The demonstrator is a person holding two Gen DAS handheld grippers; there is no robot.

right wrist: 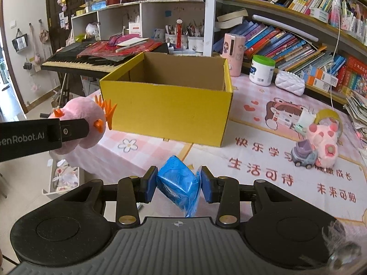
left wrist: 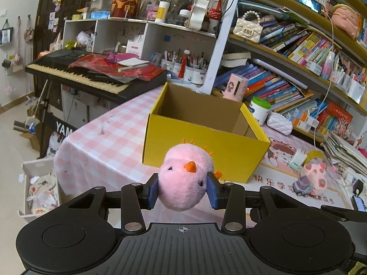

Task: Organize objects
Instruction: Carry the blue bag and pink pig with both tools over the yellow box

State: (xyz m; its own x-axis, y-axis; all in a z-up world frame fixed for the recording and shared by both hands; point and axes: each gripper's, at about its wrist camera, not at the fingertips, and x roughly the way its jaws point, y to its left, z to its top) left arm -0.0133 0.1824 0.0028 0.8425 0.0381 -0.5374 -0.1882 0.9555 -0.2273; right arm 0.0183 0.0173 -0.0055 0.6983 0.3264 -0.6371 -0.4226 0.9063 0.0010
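Box (right wrist: 167,110): yellow cardboard outside, plain brown inside, open at the top, standing on the pink checked tablecloth (left wrist: 110,137) with no contents visible. Plush chick (left wrist: 185,178): round, pink and fluffy, with an orange beak, orange spikes and small dark eyes; the left gripper (left wrist: 183,191) clamps it from both sides, near the box's front wall. Packet (right wrist: 177,181): blocky, wrapped in crinkled shiny blue film; the right gripper (right wrist: 177,184) pinches it above the tablecloth, short of the box.

My left gripper (left wrist: 183,189) tilts downward with its jaws clamped on a fluffy pink plush chick (left wrist: 184,178), while my right gripper (right wrist: 177,184), likewise tilted down, squeezes a crinkly blue foil-wrapped block (right wrist: 177,183).
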